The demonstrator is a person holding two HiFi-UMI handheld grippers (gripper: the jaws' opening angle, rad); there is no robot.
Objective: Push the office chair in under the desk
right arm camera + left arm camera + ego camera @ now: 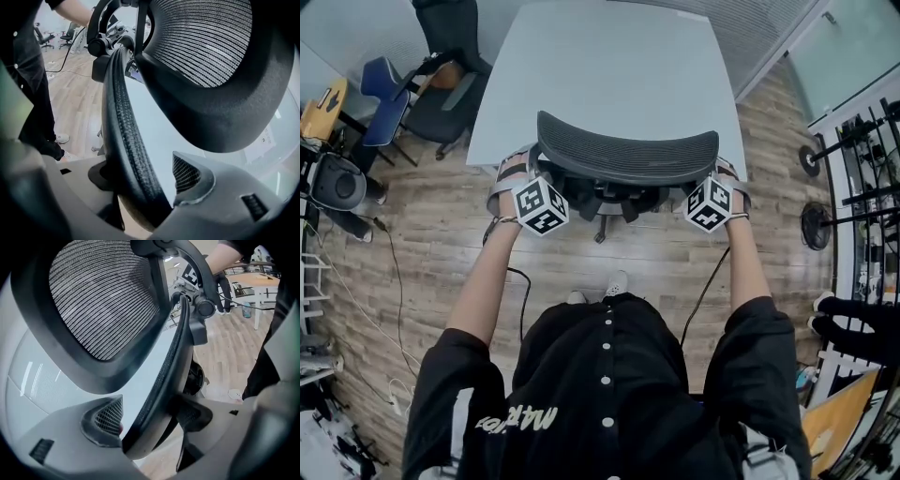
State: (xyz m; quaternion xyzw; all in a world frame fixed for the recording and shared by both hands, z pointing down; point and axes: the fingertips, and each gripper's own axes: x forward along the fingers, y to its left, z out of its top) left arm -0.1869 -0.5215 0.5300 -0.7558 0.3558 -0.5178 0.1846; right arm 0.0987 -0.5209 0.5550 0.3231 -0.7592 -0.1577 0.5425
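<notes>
A black office chair [628, 155] with a mesh back and headrest stands at the near edge of the pale grey desk [609, 75], its seat partly beneath the top. My left gripper [517, 178] is shut on the left edge of the backrest, and my right gripper [724, 180] is shut on the right edge. In the left gripper view the backrest rim [173, 357] runs between the jaws of my left gripper [150, 420], below the headrest [103, 296]. In the right gripper view the rim [119, 117] is clamped the same way by my right gripper [143, 187].
Another black chair [445, 37] and a blue chair [384, 94] stand left of the desk. Cables [394, 281] trail over the wood floor at left. A metal rack [862, 159] lines the right side. The person's shoes [614, 281] are just behind the chair.
</notes>
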